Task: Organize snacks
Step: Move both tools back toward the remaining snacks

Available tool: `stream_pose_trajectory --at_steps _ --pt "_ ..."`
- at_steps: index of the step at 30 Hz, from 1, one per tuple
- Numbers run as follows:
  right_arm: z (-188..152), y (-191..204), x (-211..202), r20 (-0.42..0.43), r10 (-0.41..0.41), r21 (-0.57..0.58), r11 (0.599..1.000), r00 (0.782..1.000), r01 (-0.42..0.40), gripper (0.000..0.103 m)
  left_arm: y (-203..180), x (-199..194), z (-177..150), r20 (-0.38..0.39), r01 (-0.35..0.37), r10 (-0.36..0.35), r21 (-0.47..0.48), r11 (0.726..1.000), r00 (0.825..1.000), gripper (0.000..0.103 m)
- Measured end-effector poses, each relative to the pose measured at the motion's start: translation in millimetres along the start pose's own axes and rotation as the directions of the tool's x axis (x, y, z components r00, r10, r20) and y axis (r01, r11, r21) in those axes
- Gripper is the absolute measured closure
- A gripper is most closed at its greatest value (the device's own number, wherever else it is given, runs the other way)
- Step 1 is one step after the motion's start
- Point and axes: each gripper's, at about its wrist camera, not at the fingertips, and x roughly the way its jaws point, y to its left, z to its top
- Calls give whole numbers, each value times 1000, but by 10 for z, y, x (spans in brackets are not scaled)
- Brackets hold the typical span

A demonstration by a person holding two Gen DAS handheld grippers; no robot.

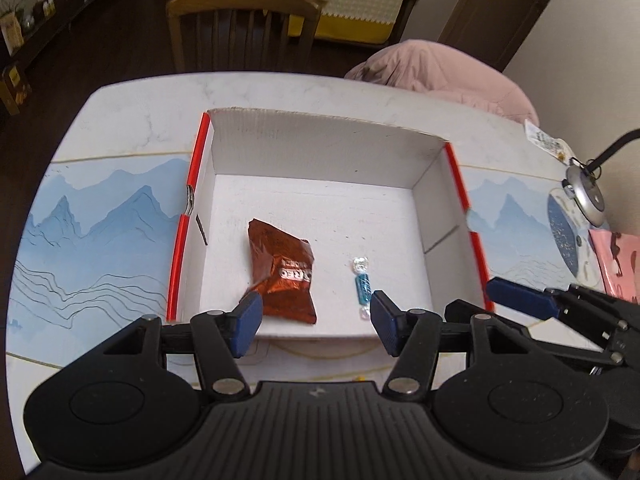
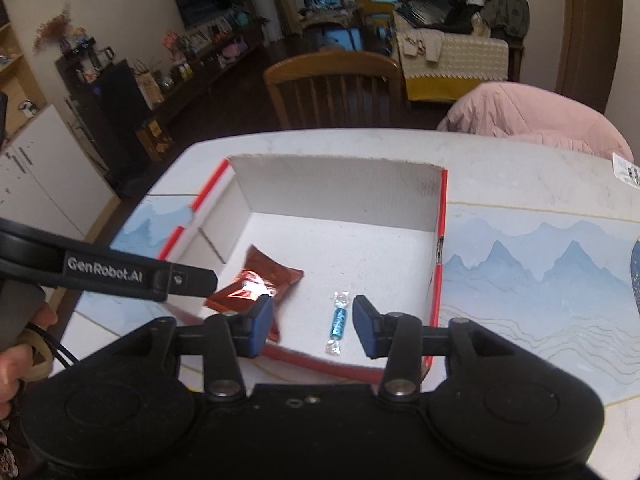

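Observation:
A white cardboard box (image 1: 320, 148) with red rims stands open on the table. On its floor lie a red-brown Oreo pack (image 1: 282, 270) and, to its right, a small blue wrapped candy (image 1: 362, 286). My left gripper (image 1: 316, 320) hovers above the box's near edge, open, with nothing between its blue pads. The right gripper (image 1: 520, 298) shows at the right edge of that view. In the right wrist view my right gripper (image 2: 314, 326) is open above the box (image 2: 340, 184). The candy (image 2: 339, 322) lies on the floor below the gap, untouched, and the Oreo pack (image 2: 256, 280) lies to its left.
A placemat (image 1: 100, 232) with blue mountains lies under the box. A small white packet (image 1: 546, 140), a round metal base (image 1: 586, 196) and a pink item (image 1: 616, 260) sit at the table's right. Behind the table are a wooden chair (image 1: 240, 20) and pink bedding (image 1: 440, 68). A hand (image 2: 16, 360) holds the left gripper.

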Motion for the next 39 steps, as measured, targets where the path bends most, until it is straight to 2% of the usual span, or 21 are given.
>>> stream_pose_trajectory --at_steps 2,6,8,13,23,25,29,32,39 --pt "-39 11 -114 12 20 -10 1000 1000 -20 57 -55 -109 -104 32 -16 16 16 1000 999 44" --pt "-150 42 -335 41 39 -54 998 998 -37 42 -167 -337 -330 101 -35 29 53 998 994 44" --pt "-206 38 -433 49 56 -62 997 997 -53 40 -224 -440 -435 124 -42 33 71 997 992 44" --pt "-327 45 -654 75 82 -84 994 994 -76 38 -320 -646 -676 157 -30 17 83 996 987 44" --pt "-554 82 -998 141 138 -113 986 980 -123 21 -340 -996 -1041 208 -24 14 45 999 978 43" --pt "-603 70 -1020 146 154 -112 984 977 -138 19 -309 -1064 -1122 220 -26 18 31 999 975 37" --pt "-722 86 -1040 149 150 -108 985 977 -135 11 -187 -1153 -1277 225 -20 20 -1 1000 974 33" --pt "-825 99 -1032 146 142 -106 986 979 -128 6 -46 -1182 -1399 232 -25 31 -30 999 972 24" --pt "-1163 78 -929 157 87 -56 995 984 -79 2 289 -1052 -1659 227 -32 42 -47 998 973 22"
